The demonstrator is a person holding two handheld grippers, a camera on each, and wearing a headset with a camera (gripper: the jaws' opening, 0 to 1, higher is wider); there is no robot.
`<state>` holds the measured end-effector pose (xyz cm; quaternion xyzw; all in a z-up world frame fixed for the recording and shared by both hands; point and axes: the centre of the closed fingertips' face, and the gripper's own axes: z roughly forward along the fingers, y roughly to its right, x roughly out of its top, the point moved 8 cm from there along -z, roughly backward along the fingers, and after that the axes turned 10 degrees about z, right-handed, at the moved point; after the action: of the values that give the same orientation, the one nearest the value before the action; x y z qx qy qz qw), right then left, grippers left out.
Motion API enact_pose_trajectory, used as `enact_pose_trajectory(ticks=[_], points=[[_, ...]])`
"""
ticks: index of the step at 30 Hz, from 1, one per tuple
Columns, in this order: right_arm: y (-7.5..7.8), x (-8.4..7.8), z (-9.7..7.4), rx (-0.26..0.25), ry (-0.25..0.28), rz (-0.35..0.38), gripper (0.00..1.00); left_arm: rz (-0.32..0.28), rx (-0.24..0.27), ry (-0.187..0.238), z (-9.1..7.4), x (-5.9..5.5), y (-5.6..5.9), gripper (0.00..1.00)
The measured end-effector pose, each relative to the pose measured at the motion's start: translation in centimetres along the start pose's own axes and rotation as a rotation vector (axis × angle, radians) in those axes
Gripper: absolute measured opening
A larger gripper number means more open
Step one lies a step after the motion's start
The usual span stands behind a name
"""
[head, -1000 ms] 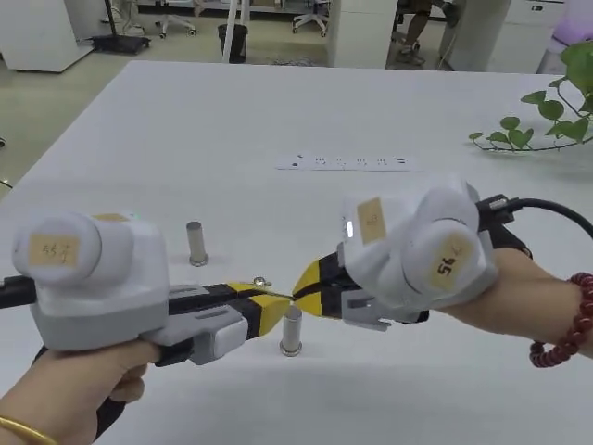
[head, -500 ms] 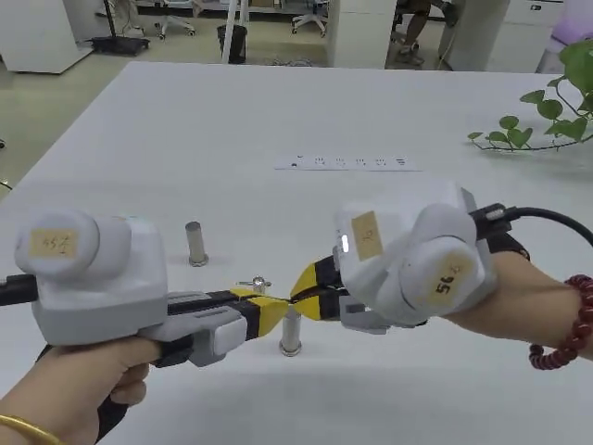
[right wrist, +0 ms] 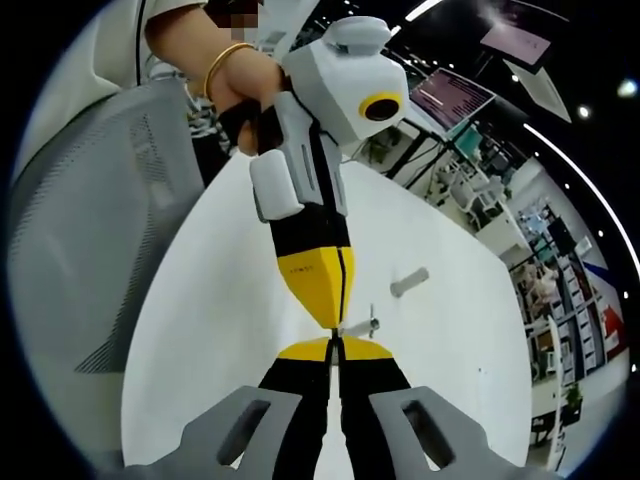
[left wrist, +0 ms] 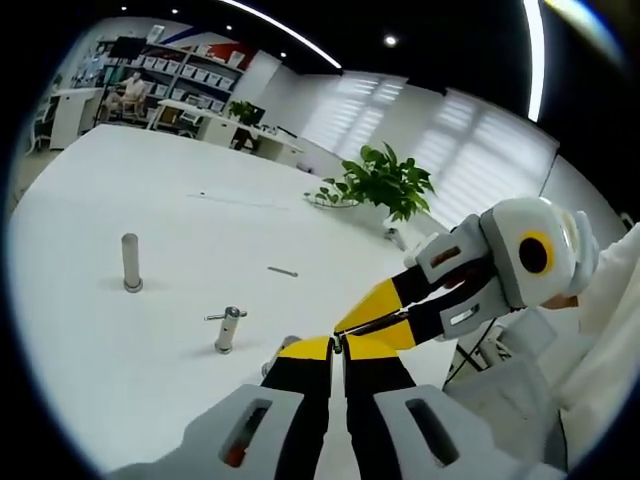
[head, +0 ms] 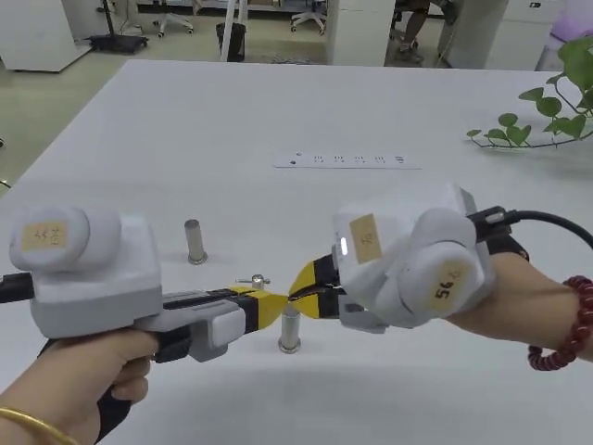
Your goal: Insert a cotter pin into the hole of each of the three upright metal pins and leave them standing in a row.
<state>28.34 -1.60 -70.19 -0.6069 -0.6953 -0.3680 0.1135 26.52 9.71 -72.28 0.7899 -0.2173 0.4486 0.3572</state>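
I am holding my left tongs (left wrist: 337, 343) and right tongs (right wrist: 337, 342) tip to tip, each pair squeezed fully together, and I cannot tell whether anything is pinched between them. They are meeting just above the nearest pin (head: 290, 331), standing bare on the table (head: 371, 111). Behind it, a second pin (head: 258, 281) is carrying a cotter pin (left wrist: 214, 317) crosswise, and a third pin (head: 193, 242) is standing bare farther left.

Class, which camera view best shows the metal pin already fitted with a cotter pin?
The left gripper view: the fitted metal pin stands unobstructed, cotter pin crossing its top. In the head view its top peeks above the jaws; in the right gripper view it is small, beside the jaw tips.
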Motion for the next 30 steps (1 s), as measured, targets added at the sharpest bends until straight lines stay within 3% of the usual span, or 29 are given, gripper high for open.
enact_pose_trajectory(ticks=[4,9,22,26,30], points=[[-0.06,0.05,0.06,-0.004,0.002,-0.005,0.02,0.012,-0.002,0.0,-0.08,-0.01,-0.04,0.01],[0.0,0.15,0.1,-0.005,0.01,-0.005,0.03,-0.03,-0.008,0.022,-0.23,-0.11,-0.3,0.01],[0.03,0.12,0.12,-0.015,0.051,0.032,0.05,-0.058,-0.002,0.04,-0.37,0.0,-0.39,0.0],[0.16,-0.2,-0.05,-0.004,0.069,0.103,0.09,-0.046,-0.003,0.045,-0.37,0.02,-0.32,0.0],[0.4,-0.64,-0.33,0.044,0.119,0.269,0.11,-0.017,0.008,0.048,-0.54,-0.01,-0.37,0.0]])
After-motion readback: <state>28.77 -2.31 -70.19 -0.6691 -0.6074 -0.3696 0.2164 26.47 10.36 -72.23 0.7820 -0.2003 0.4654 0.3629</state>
